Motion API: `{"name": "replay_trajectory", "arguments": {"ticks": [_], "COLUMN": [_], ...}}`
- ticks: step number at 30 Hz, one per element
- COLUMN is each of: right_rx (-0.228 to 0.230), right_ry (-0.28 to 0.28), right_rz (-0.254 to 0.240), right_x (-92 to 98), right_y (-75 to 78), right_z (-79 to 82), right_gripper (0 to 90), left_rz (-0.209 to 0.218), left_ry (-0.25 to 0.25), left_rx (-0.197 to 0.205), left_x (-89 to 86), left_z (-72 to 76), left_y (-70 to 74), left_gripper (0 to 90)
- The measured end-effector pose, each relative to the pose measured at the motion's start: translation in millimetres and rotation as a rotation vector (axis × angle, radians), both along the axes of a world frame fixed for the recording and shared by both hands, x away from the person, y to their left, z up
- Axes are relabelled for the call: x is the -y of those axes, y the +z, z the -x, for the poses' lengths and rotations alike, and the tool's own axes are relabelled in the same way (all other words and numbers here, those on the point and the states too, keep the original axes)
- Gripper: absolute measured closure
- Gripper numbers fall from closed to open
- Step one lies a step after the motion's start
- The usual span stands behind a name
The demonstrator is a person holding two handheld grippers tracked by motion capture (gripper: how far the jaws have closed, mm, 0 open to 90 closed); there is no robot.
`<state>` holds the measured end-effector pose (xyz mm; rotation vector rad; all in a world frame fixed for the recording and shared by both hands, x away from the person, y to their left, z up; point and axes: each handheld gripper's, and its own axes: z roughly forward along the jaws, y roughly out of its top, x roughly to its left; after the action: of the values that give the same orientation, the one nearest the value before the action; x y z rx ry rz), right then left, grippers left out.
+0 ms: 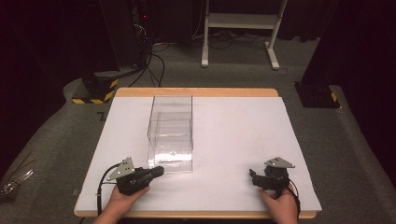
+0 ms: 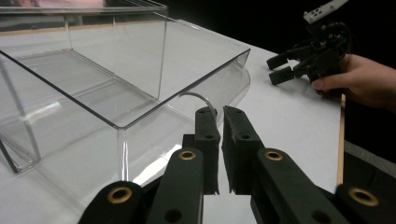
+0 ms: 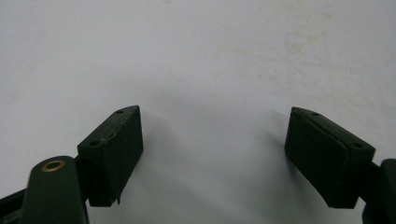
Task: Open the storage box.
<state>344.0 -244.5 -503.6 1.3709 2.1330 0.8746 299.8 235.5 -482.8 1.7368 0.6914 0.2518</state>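
Note:
A clear plastic box [image 1: 170, 126] stands on the white table [image 1: 233, 140], left of the middle, with a smaller clear compartment inside it. My left gripper [image 1: 161, 171] lies low at the box's near left corner, pointing right. In the left gripper view its jaws [image 2: 219, 112] stand almost together, a thin slit between the pads, tips right at the box's [image 2: 116, 84] clear wall by a curved clear handle [image 2: 198, 97]. I cannot tell if anything thin is pinched. My right gripper [image 1: 252, 176] rests near the front right, open, with bare table between its jaws [image 3: 212, 135].
The table's wooden front edge [image 1: 196, 214] runs just under both hands. A black and yellow floor block [image 1: 98, 88] and a white stand's legs [image 1: 238, 42] lie beyond the far edge. The right gripper [image 2: 279, 67] and its hand show far off in the left gripper view.

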Motion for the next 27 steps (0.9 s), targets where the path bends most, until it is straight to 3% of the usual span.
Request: {"name": "replay_trajectory", "arguments": {"ticks": [11,27], "right_rx": [0.005,0.009], "right_ry": [0.004,0.005], "right_rz": [0.002,0.006], "right_x": [0.0,-0.3], "right_y": [-0.1,-0.1], "right_z": [0.0,0.3], "right_gripper": [19.7,19.8], "left_rz": [-0.022,-0.014], "left_ry": [-0.030,-0.063], "left_rx": [-0.005,-0.001], "left_x": [-1.8,-9.9], "left_z": [12.4,25.1], "left_y": [0.0,-1.4], "left_gripper": [85.3,85.2]}}
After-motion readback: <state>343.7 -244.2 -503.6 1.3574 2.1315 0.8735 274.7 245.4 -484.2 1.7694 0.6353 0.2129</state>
